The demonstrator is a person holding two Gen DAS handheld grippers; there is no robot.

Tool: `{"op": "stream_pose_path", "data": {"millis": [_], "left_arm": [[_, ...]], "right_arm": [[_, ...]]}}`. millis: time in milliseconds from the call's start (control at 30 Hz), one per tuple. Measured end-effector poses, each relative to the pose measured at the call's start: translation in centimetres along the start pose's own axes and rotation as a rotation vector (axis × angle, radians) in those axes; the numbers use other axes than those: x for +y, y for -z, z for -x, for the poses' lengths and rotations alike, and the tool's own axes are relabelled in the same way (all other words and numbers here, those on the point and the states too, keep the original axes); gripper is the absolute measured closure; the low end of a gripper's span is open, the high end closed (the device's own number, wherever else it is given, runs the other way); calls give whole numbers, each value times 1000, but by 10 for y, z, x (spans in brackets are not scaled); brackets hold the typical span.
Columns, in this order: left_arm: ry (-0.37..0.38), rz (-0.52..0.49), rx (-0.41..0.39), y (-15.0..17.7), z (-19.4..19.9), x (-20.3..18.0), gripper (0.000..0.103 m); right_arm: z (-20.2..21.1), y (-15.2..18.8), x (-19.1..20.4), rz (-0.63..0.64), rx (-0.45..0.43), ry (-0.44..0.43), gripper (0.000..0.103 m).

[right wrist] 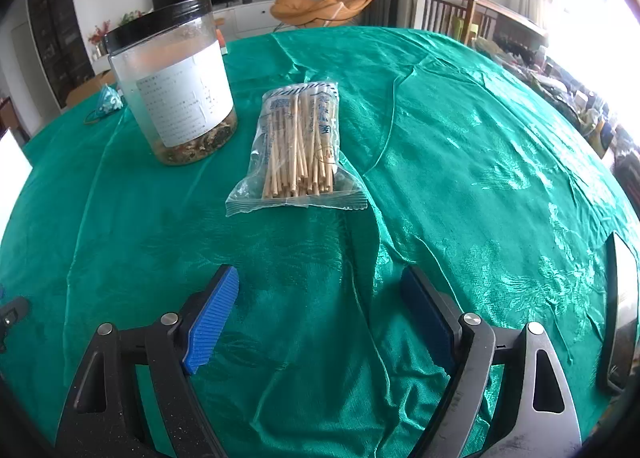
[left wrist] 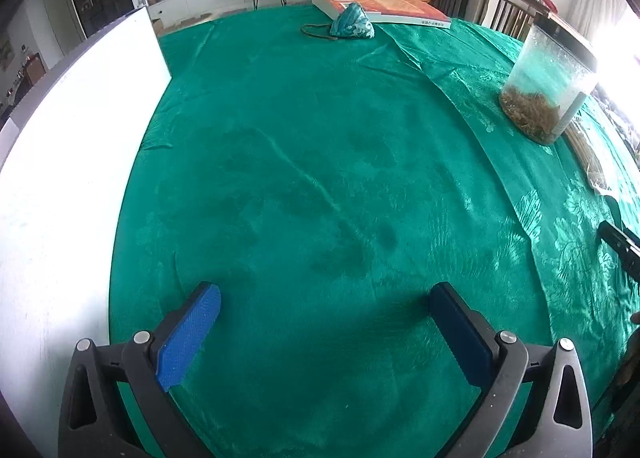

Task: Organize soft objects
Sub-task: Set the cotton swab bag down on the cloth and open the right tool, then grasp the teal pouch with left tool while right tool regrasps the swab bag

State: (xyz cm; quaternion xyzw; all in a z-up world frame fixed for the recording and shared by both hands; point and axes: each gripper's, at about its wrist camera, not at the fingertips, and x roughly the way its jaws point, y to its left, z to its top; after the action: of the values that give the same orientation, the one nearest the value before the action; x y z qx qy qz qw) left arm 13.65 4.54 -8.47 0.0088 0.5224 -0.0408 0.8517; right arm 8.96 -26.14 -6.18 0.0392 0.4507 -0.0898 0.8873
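Left wrist view: the left tool point(left wrist: 324, 332) hung over bare green cloth point(left wrist: 304, 161) with its jaws wide apart and nothing between them, probably waiting for its next pick. The soft item, a small teal pouch point(left wrist: 352, 22), lay far across the surface, touching a book point(left wrist: 384, 5). A jar point(left wrist: 550, 73) stood well to the right. A white board point(left wrist: 72, 161) hid the surface's left part. A dark object point(left wrist: 622, 248) at the right edge was cut off, so its identity could not be told.

Right wrist view: the right tool point(right wrist: 320, 320) was also empty, its jaws spread wide over wrinkled cloth. A bag of sticks point(right wrist: 298, 149) lay ahead, just beside the jar. The jar partly hid the pouch. A flat dark object point(right wrist: 618, 310) at right was cropped.
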Motion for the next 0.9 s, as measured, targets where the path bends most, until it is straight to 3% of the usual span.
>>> {"op": "stream_pose_path", "data": {"millis": [233, 367, 600, 733, 900], "left_arm": [[108, -12, -72, -76, -6, -10, 0], [132, 54, -79, -123, -29, 1, 0], [41, -41, -97, -188, -70, -17, 0], [7, 15, -135, -224, -89, -17, 0], [-34, 58, -133, -245, -117, -20, 0]], "right_arm": [[0, 0, 0, 0, 0, 1, 17], [0, 0, 0, 0, 0, 0, 17], [0, 0, 0, 1, 1, 0, 16], [0, 0, 0, 1, 1, 0, 16], [0, 0, 2, 4, 3, -1, 15]]}}
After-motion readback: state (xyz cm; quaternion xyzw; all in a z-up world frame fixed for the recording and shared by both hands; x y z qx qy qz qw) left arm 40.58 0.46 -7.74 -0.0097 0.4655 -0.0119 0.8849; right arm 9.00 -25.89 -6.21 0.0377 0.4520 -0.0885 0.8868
